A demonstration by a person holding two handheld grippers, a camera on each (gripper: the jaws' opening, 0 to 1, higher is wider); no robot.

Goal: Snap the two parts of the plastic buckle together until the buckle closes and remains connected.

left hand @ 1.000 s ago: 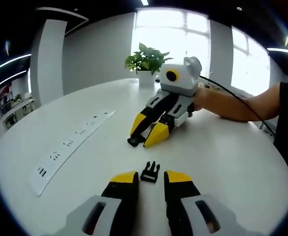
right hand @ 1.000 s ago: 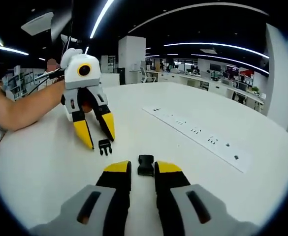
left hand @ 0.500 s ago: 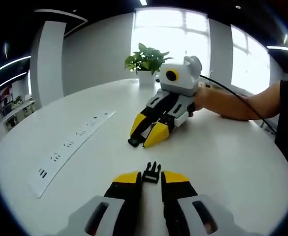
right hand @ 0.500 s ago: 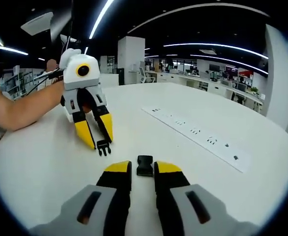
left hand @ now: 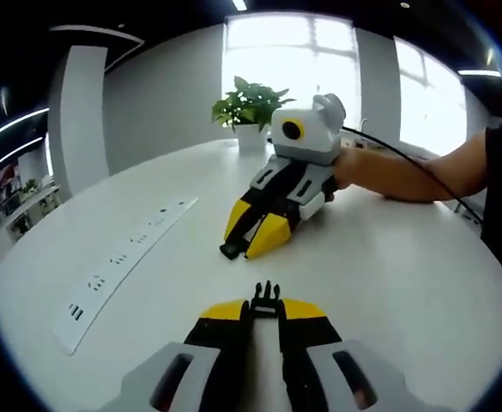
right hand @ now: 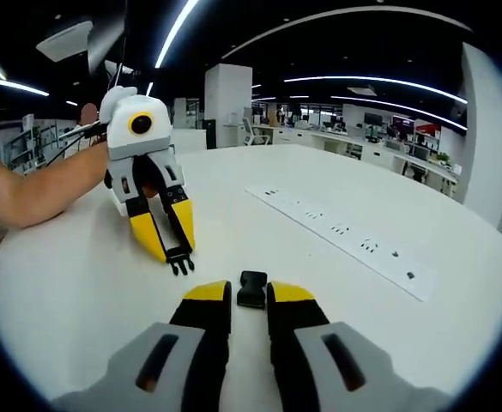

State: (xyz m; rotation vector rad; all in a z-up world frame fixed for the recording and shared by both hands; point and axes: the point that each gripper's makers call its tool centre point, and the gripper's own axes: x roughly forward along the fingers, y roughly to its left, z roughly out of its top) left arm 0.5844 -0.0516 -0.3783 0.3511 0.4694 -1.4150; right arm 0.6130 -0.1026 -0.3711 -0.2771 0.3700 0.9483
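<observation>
Buckle prong half (left hand: 265, 299) sits gripped between left tool (left hand: 265, 311) tips.

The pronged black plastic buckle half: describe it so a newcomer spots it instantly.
On the round white table, beside the long white power strip, find the left gripper. The pronged black plastic buckle half sits between its yellow tips; unlike the boxy socket half, it ends in prongs.

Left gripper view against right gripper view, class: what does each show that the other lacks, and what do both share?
Left gripper view: a potted plant before bright windows.

Right gripper view: an office with desks and ceiling light strips.

Both: the white table, the power strip, the pronged buckle half between the left gripper tips, the socket half at the right gripper.
</observation>
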